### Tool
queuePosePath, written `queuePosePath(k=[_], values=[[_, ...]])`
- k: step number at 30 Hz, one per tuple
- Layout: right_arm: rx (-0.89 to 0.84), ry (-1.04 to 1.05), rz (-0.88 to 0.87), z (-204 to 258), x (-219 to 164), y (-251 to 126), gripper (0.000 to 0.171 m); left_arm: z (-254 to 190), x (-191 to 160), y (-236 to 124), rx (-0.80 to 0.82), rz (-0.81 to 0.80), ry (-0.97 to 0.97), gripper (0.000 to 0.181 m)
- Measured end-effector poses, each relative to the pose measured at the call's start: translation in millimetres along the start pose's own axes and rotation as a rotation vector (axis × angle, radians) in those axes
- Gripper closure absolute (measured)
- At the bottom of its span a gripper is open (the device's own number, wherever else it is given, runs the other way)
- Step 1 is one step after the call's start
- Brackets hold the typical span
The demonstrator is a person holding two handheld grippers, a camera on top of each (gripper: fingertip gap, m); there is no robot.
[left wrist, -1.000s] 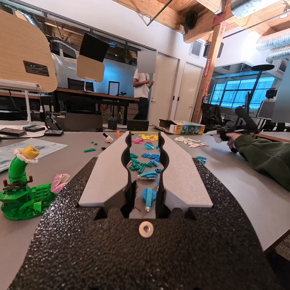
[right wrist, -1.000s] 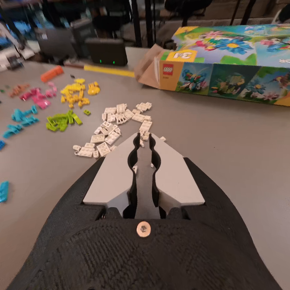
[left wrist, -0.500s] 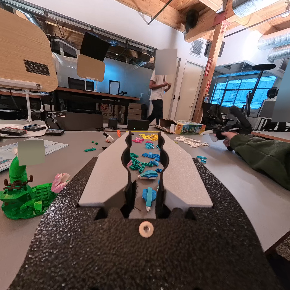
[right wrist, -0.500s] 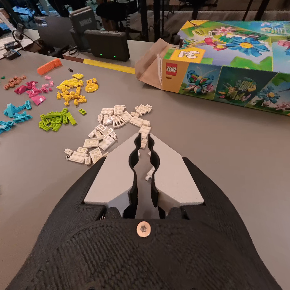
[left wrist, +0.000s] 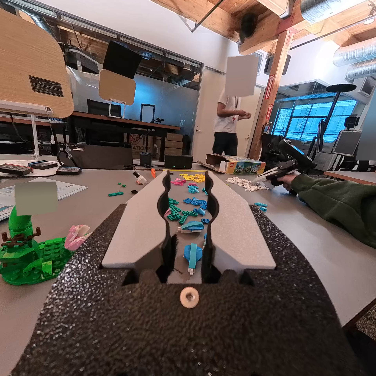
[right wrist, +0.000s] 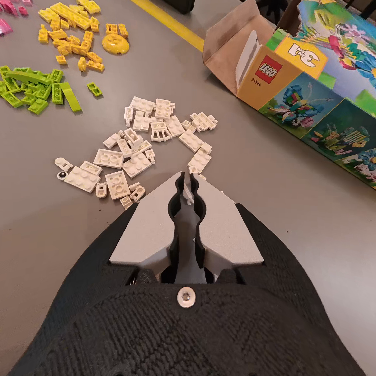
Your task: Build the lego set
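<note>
My left gripper [left wrist: 186, 175] is open and empty, low over the grey table [left wrist: 305, 234]. Two small blue builds [left wrist: 192, 256] lie on the table between its fingers. A green plant build [left wrist: 26, 258] with a pink flower [left wrist: 77, 237] stands to its left. My right gripper [right wrist: 187, 177] points down at the near edge of the white pieces pile [right wrist: 134, 154]. Its jaws are nearly together, with a small white piece [right wrist: 188, 195] between the pads. It also shows in the left wrist view [left wrist: 256, 180], tip on the white pile.
Sorted piles lie on the table: yellow [right wrist: 77, 38], lime [right wrist: 34, 87], teal [left wrist: 179, 212] and blue [left wrist: 196, 201]. The open set box [right wrist: 305, 85] lies at the right. An instruction booklet [left wrist: 69, 188] lies at the left. A person [left wrist: 226, 126] stands behind the table. My right fingertips sit around 55 centimeters from my left ones.
My right gripper has tilted down and come in on the white pile, and its jaws have narrowed around a small white piece. My left gripper has not moved. The person behind has walked right.
</note>
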State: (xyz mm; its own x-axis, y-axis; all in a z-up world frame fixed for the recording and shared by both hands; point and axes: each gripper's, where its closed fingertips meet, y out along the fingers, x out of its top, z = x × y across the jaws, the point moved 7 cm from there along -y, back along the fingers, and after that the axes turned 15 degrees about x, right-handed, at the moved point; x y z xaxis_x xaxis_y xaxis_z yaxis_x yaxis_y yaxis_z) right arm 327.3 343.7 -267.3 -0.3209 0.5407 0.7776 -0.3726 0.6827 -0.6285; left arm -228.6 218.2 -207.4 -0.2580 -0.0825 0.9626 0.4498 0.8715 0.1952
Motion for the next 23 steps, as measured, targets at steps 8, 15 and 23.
queuePosePath(k=[8, 15, 23], values=[[-0.006, -0.003, -0.013, -5.9, 2.8, 1.7, 0.163, 0.2, -0.1, -0.1, -0.002, 0.001, -0.007, 0.15], [0.035, -0.038, 0.013, -11.9, 0.2, 3.1, 0.155, 0.8, 0.0, 0.0, -0.003, 0.002, -0.013, 0.15], [0.09, -0.059, 0.004, -13.2, 0.6, 2.3, 0.162, 1.7, 0.0, 0.3, 0.0, 0.005, -0.02, 0.15]])
